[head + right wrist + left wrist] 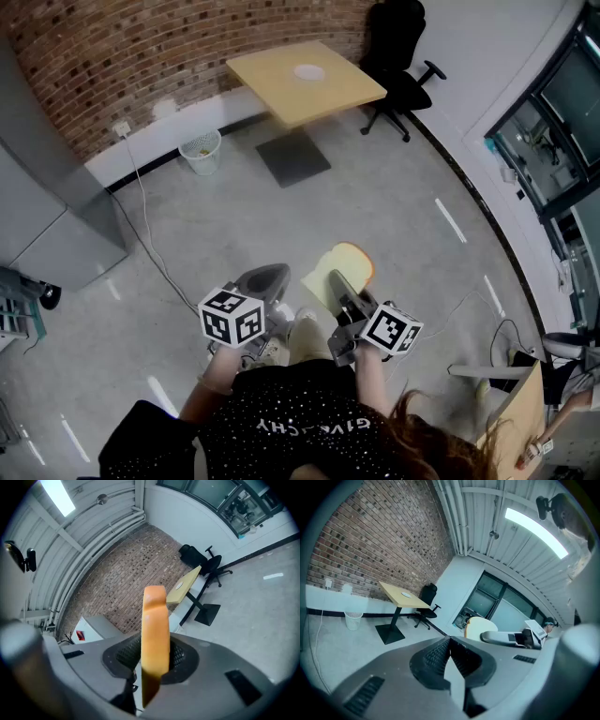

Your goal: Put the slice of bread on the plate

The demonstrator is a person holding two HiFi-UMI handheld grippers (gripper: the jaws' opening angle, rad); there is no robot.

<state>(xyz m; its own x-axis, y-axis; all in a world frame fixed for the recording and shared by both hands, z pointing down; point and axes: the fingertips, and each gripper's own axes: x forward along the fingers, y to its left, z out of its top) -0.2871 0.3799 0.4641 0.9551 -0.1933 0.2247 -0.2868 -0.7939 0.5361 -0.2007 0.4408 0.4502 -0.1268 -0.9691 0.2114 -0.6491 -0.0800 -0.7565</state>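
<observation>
The slice of bread (339, 267), pale with a tan crust, is held off the floor at waist height, and my right gripper (343, 287) is shut on its lower edge. In the right gripper view the bread (154, 634) stands edge-on between the two pads. My left gripper (267, 278) is beside it on the left, shut with nothing in it; its pads (440, 656) meet. The white plate (308, 72) lies on a yellow table (328, 94) far ahead across the floor. From the left gripper view the bread (480, 626) shows to the right, with the table (404, 595) in the distance.
A black office chair (398, 56) stands right of the table, a white wastebasket (201, 151) to its left by the brick wall. A grey cabinet (47, 206) is at the left. A cable (141, 225) runs over the floor. Another person (562, 398) sits at lower right.
</observation>
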